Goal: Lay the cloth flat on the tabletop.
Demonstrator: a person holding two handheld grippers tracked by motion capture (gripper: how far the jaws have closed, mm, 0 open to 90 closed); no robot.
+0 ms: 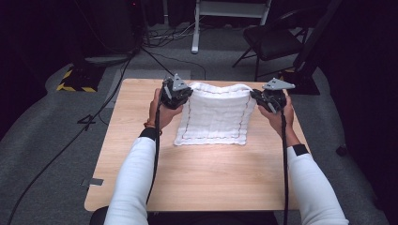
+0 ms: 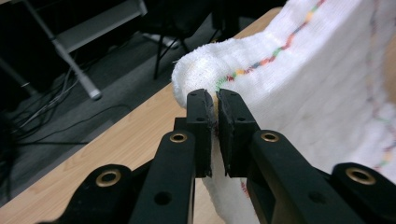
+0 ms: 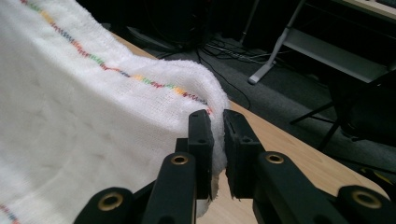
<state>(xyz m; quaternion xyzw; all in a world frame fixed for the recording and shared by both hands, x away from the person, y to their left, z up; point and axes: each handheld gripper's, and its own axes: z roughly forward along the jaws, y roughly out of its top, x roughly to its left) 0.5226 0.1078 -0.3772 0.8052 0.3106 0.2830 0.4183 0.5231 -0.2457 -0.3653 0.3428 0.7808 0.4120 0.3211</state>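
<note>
A white towel [image 1: 215, 117] with a thin coloured stitched border lies on the wooden table [image 1: 197, 178], its far edge lifted off the wood. My left gripper [image 1: 184, 93] is shut on the towel's far left corner; in the left gripper view the cloth [image 2: 289, 79] is pinched between the jaws at my left gripper [image 2: 215, 100]. My right gripper [image 1: 256, 96] is shut on the far right corner, and the right gripper view shows the towel [image 3: 84, 116] squeezed between the jaws of my right gripper [image 3: 218, 120]. The near edge rests flat on the table.
Beyond the table's far edge stand a black folding chair [image 1: 272, 40] and a white stand leg [image 1: 195, 28], with cables [image 1: 164, 37] on the grey floor. A yellow-and-black striped base [image 1: 75, 82] sits at the far left. Bare wood lies between the towel and the person.
</note>
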